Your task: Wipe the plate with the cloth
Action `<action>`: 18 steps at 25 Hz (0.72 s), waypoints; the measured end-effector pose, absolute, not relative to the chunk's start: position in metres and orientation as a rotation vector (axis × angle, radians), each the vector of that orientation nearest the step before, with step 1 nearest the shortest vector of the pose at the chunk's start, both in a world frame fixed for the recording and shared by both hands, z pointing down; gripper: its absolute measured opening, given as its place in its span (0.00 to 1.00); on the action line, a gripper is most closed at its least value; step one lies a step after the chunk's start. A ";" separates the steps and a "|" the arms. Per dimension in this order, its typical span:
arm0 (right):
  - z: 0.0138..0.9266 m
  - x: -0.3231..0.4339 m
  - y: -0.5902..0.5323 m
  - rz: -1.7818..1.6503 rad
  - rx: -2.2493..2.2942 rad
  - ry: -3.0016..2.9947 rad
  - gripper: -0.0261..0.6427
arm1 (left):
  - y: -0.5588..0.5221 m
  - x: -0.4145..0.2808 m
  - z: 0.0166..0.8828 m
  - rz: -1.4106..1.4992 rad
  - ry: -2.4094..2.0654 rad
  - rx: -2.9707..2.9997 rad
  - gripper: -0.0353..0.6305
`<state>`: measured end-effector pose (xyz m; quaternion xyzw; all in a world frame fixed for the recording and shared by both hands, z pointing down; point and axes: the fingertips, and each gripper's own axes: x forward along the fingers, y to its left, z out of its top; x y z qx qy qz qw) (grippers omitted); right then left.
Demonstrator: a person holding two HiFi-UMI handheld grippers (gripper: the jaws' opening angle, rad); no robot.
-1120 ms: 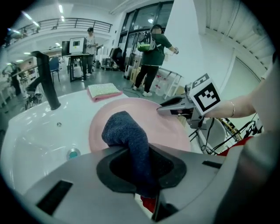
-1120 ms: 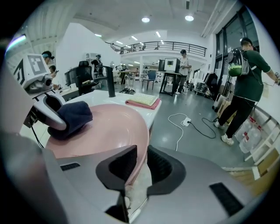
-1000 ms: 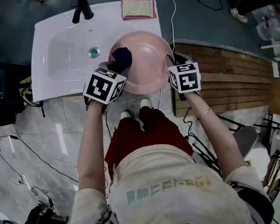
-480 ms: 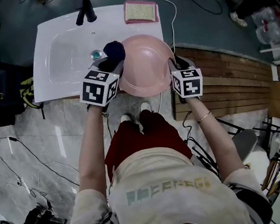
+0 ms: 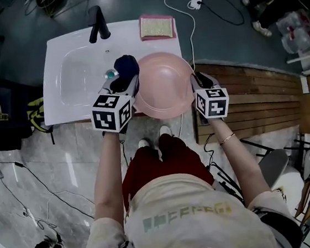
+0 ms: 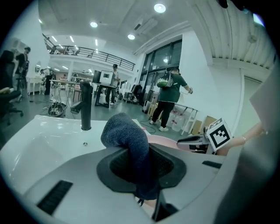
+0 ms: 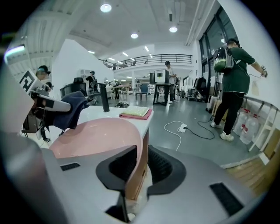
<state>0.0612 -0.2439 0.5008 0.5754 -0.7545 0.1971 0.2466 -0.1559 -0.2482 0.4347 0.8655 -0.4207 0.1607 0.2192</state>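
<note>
A pink plate (image 5: 164, 85) is held over the right end of a white sink counter (image 5: 69, 52). My right gripper (image 5: 197, 83) is shut on the plate's right rim; in the right gripper view the pink plate (image 7: 94, 135) runs between the jaws. My left gripper (image 5: 123, 81) is shut on a dark blue cloth (image 5: 126, 65), bunched just off the plate's left rim. In the left gripper view the cloth (image 6: 129, 140) bulges up out of the jaws, with the plate's (image 6: 164, 140) edge just behind it.
A black faucet (image 5: 97, 22) stands at the basin's back, a drain (image 5: 111, 73) lies by the cloth. A pink-and-yellow sponge pad (image 5: 156, 27) rests on the counter's far right. A white cable and plug (image 5: 194, 2) lie on the floor; wooden slats (image 5: 263, 100) are to the right.
The cloth has slid left off the plate's inner face to its left rim. The plate and both grippers have stayed roughly in place while the view shifted.
</note>
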 end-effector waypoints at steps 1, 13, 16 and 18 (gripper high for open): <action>0.499 0.061 -0.246 0.540 1.580 -2.071 0.17 | -0.250 -0.158 0.434 0.431 -1.173 2.395 0.17; 0.458 0.068 -0.236 0.546 1.746 -2.136 0.17 | -0.254 -0.166 0.407 0.231 -1.258 2.434 0.17; 0.437 0.066 -0.228 0.541 1.799 -2.179 0.17 | -0.250 -0.166 0.399 0.202 -1.283 2.456 0.17; 0.423 0.063 -0.223 0.541 1.833 -2.210 0.17 | -0.245 -0.168 0.394 0.190 -1.293 2.468 0.17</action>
